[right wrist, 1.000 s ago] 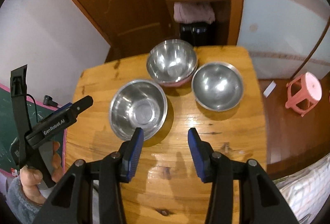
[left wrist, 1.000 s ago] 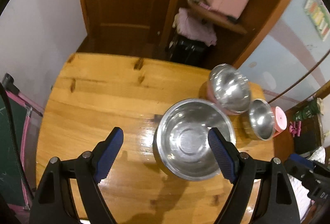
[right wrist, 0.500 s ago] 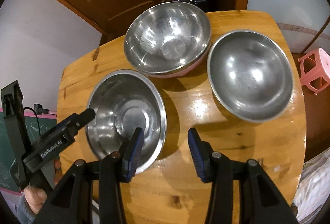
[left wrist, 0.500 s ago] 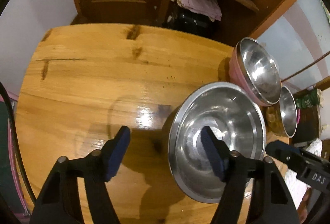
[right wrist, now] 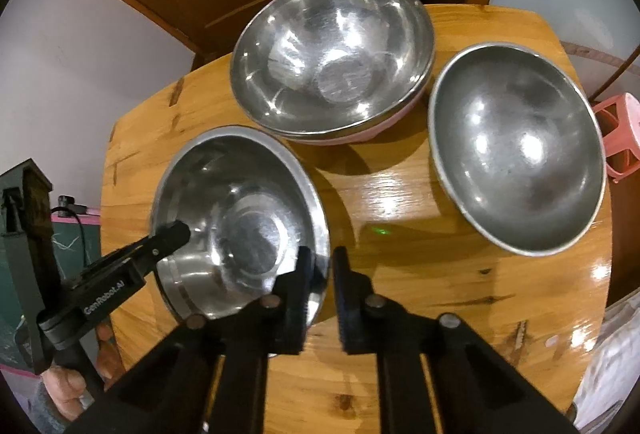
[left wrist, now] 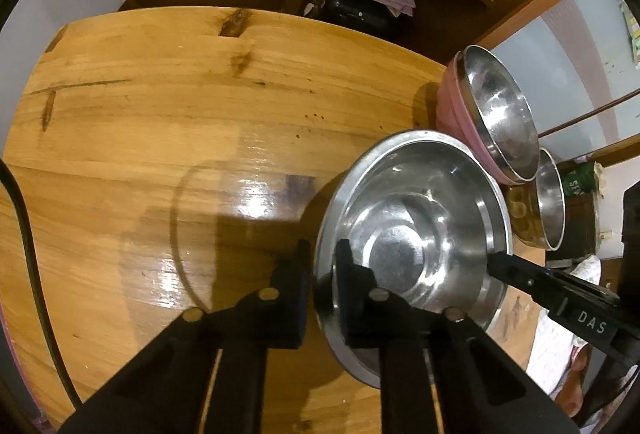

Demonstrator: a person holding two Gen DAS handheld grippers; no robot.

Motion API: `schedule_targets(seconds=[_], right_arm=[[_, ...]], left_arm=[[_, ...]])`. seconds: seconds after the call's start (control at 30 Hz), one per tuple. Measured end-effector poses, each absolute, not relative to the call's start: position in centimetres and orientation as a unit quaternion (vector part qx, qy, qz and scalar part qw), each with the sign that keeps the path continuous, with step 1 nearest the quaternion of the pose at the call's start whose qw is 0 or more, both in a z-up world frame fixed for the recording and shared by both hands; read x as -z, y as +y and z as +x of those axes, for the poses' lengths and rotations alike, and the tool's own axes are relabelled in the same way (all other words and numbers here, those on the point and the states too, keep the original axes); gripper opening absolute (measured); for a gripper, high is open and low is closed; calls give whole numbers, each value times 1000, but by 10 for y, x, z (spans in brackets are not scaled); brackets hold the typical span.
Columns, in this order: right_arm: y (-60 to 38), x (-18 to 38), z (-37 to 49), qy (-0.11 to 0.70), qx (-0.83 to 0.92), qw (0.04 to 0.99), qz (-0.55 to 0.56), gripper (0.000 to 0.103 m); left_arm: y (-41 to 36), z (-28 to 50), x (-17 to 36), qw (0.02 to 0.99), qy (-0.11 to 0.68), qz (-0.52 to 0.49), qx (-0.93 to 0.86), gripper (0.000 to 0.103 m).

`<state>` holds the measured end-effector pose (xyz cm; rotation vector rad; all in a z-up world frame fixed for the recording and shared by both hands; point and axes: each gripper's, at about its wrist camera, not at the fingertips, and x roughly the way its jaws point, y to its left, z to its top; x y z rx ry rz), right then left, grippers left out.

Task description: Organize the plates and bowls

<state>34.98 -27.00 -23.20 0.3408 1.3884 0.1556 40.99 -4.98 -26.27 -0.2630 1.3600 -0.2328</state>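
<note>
**Both tools clamped on the rim of the near bowl**

The left tool [left wrist: 322, 266] points steeply down at the counter [left wrist: 160, 122]. Its jaws have just been closing and now grip the left rim of the near bowl [left wrist: 412, 242], one finger outside the wall and one inside. The rim is pinched between the pads.

The right tool [right wrist: 322, 274] also points steeply down. Its jaws have just been closing and now grip the opposite rim of the same bowl [right wrist: 240, 218], the left finger inside the wall and the right finger outside, over the wood.

In the right wrist view, the left tool's tip [right wrist: 172, 234] reaches over the far rim of the bowl, and a hand [right wrist: 64, 390] in a grey sleeve holds that tool's grip at the lower left edge.

The near bowl stands upright on the counter, near its front left part as the right wrist view shows it. Behind it stands a steel bowl nested in a pink bowl [right wrist: 332, 62]. To the right of both, a third steel bowl [right wrist: 516, 150] stands alone, apart from the other two.

A pink stool [right wrist: 620, 138] stands on the floor beyond the counter's right edge.
</note>
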Motion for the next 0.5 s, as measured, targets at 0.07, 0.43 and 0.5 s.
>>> schedule_targets(seconds=[0.07, 0.43, 0.5], right_arm=[[-267, 232, 350, 638, -69, 752, 155, 8], [-274, 208, 331, 625, -70, 758, 174, 8], [-275, 195, 322, 620, -70, 762, 170, 8]], left_arm=[[-51, 409, 261, 764, 626, -115, 106, 8], [-55, 384, 218, 769, 618, -106, 122, 6], [-58, 375, 206, 770, 616, -108, 127, 6]])
